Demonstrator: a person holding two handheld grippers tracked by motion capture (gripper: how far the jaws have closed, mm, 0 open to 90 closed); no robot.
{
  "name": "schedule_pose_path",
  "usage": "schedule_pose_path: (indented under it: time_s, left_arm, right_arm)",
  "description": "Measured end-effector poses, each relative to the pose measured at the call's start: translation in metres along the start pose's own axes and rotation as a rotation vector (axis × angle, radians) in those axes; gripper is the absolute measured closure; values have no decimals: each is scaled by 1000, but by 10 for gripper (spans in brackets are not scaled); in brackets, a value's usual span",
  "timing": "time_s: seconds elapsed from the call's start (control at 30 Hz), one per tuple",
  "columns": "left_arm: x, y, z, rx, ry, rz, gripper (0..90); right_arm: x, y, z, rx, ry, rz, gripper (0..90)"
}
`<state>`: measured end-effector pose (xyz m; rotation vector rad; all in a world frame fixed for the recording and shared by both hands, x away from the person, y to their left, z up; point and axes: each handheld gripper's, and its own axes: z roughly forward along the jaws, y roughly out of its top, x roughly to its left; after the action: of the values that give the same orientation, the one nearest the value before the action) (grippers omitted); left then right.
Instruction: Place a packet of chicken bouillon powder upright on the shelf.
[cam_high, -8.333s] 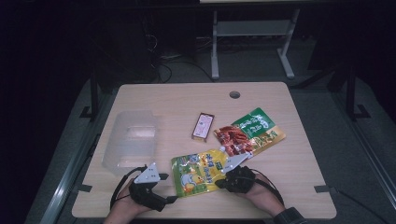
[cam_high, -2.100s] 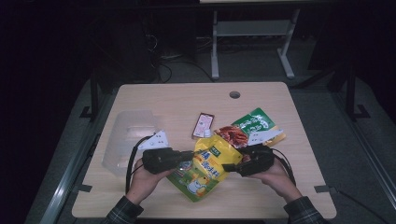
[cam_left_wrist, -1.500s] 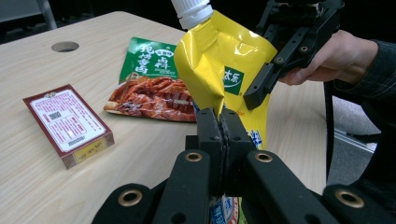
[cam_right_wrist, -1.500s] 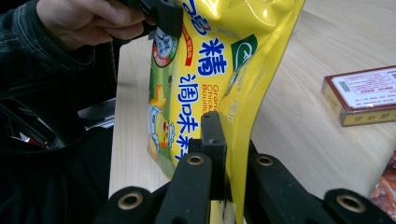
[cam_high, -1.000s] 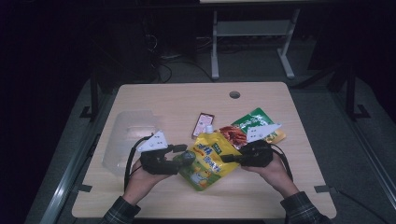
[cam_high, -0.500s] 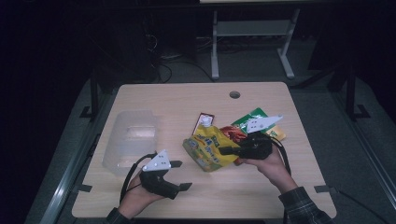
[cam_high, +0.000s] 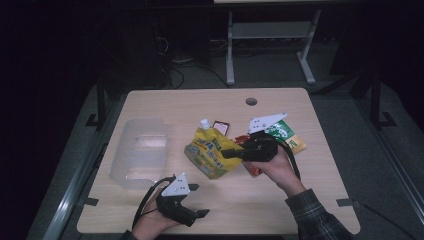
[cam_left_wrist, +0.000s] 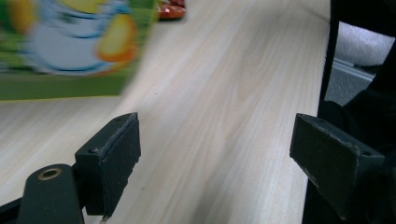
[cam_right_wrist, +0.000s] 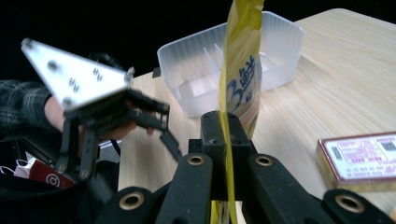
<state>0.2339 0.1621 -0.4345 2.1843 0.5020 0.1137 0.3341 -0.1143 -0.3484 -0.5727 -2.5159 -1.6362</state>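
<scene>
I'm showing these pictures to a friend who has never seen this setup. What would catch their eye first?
Probably the bright yellow pouch with its white cap, lifted over the middle of the table and pinched by its edge in the right gripper. Next, the clear plastic box to the left of it, with dividers inside. Near the front edge the left gripper holds nothing, its jaws having just opened wide.

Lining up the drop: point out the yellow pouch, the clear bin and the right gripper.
yellow pouch (cam_high: 212, 155), high view, printed front.
clear bin (cam_high: 131, 172), high view, near rim.
right gripper (cam_right_wrist: 223, 128), right gripper view, jaws clamped on the pouch edge.
</scene>
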Motion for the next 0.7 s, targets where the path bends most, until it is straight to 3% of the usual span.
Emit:
schedule_pose_path:
  time_s: [0.13, 0.23, 0.4, 0.7]
  left_arm:
    - [-6, 0, 9, 21, -16, 29, 156]
    - [-7, -1, 12, 25, -21, 20, 156]
    - [-8, -1, 16, 26, -20, 49, 156]
    - [-10, -1, 22, 40, -24, 59, 157]
  right_arm:
    - [-2, 10, 8, 4, 9, -8, 900]
    - [-3, 17, 12, 9, 11, -16, 900]
    - [-2, 34, 21, 19, 18, -29, 900]
    - [1, 68, 40, 40, 26, -56, 900]
